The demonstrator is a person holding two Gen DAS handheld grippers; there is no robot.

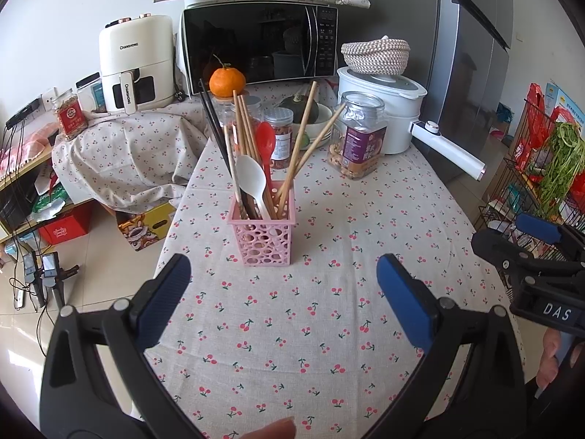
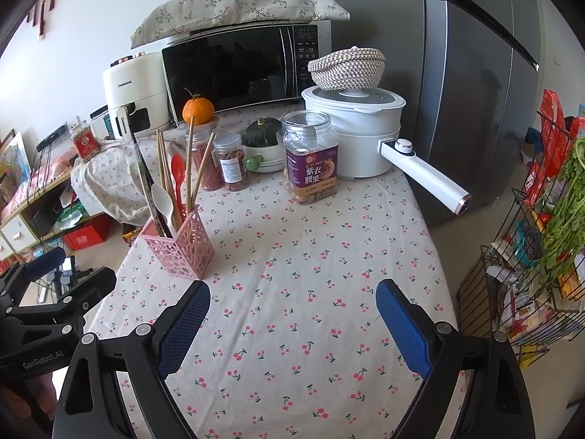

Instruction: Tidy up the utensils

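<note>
With both grippers, left [image 1: 283,285] and right [image 2: 292,314], spread and empty short of the holder [image 1: 261,234], we approach its utensils from above.

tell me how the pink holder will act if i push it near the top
The pink holder would probably tip rather than slide: it is tall and narrow, and the chopsticks and spoons stand well above its rim. Its perforated plastic walls suggest it is light. The tablecloth may also grip its base.

The left gripper [image 1: 283,285] has black frames, silver screws, and blue textured pads [image 1: 166,300]. The right gripper [image 2: 292,314] matches. White "DAS" lettering appears at the left wrist view's right edge.
</note>
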